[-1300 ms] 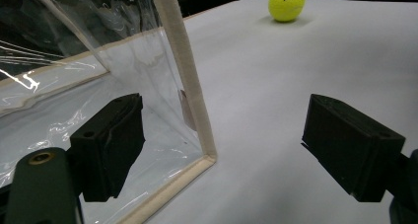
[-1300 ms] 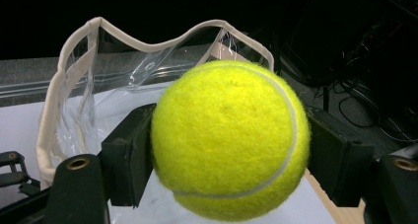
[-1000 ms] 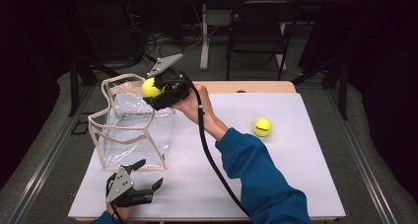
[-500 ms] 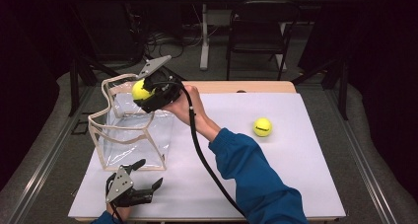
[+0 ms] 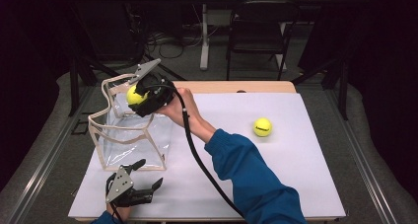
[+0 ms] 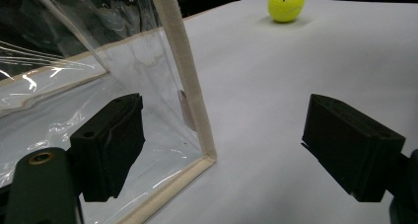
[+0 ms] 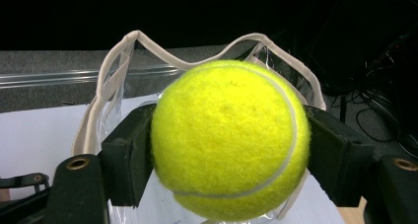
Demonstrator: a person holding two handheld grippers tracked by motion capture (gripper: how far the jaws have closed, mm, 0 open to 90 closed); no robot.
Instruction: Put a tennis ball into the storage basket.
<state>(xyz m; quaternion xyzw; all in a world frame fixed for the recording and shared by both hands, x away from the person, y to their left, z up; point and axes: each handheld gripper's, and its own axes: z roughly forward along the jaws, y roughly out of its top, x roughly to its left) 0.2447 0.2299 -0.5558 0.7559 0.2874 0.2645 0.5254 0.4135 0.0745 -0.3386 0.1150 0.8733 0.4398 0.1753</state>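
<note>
My right gripper [image 5: 135,96] is shut on a yellow tennis ball [image 5: 134,96] [image 7: 230,140], its pads pressing both sides, held over the open top of a clear plastic bag [image 5: 128,135] [image 7: 123,71] with cream trim. A second tennis ball [image 5: 262,127] [image 6: 286,4] lies on the white table to the right. My left gripper [image 5: 139,175] [image 6: 222,155] rests low near the table's front edge, open, its jaws standing either side of the bag's [image 6: 190,81] near corner edge without touching it.
The white tabletop [image 5: 296,174] stretches open to the right of the bag. The right gripper's black cable [image 5: 197,160] trails across the table along a blue sleeve [image 5: 251,179]. Dark chairs and table legs stand beyond the far edge.
The right gripper has carried the ball leftward and slightly down, from the bag's right rim to over its opening. The left gripper has stayed put.
</note>
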